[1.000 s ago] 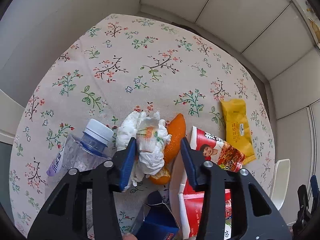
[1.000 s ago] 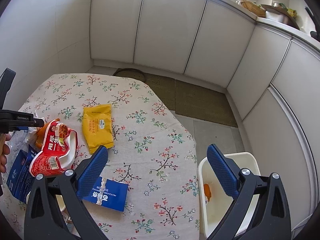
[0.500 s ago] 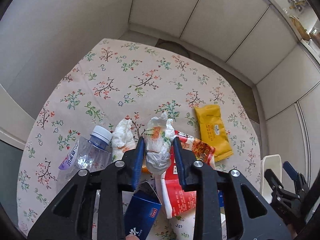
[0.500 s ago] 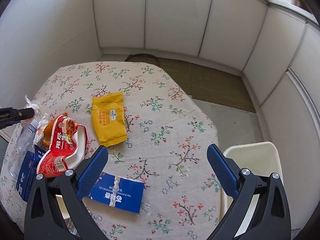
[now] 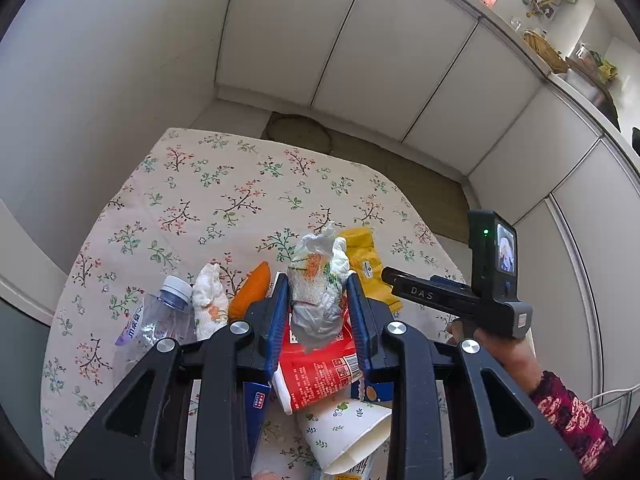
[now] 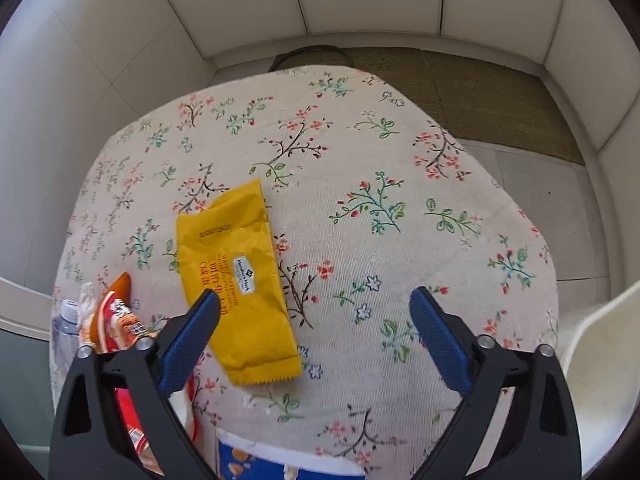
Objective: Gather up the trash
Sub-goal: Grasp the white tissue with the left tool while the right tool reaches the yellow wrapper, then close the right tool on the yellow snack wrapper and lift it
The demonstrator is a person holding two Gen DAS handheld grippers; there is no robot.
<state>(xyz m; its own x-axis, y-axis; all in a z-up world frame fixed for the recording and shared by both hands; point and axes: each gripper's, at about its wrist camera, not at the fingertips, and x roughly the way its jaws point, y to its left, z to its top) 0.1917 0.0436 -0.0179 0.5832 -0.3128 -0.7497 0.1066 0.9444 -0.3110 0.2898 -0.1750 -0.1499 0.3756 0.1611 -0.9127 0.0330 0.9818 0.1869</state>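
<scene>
My left gripper (image 5: 316, 292) is shut on a crumpled white tissue (image 5: 316, 276) and holds it above the floral table (image 5: 224, 200). Below it lie a red snack wrapper (image 5: 316, 372), an orange peel (image 5: 250, 288), a second tissue (image 5: 208, 304) and a plastic bottle (image 5: 152, 320). My right gripper (image 6: 314, 300) hangs low over the table with its jaws wide and closing, and nothing is pressed between them. A yellow packet (image 6: 236, 276) lies flat under its left finger (image 6: 192, 336).
A white bin (image 6: 596, 360) stands beside the table's right edge. A floral paper cup (image 5: 344, 432) and a blue box (image 5: 256, 408) lie near the front. A blue-and-white packet (image 6: 280, 464) sits at the near edge. A hand with a patterned sleeve (image 5: 568, 412) holds the right gripper.
The left gripper closed on the tissue and lifted it off the table. The right gripper swung from the bin to the table, dropped over the yellow packet, and its jaws narrowed slightly.
</scene>
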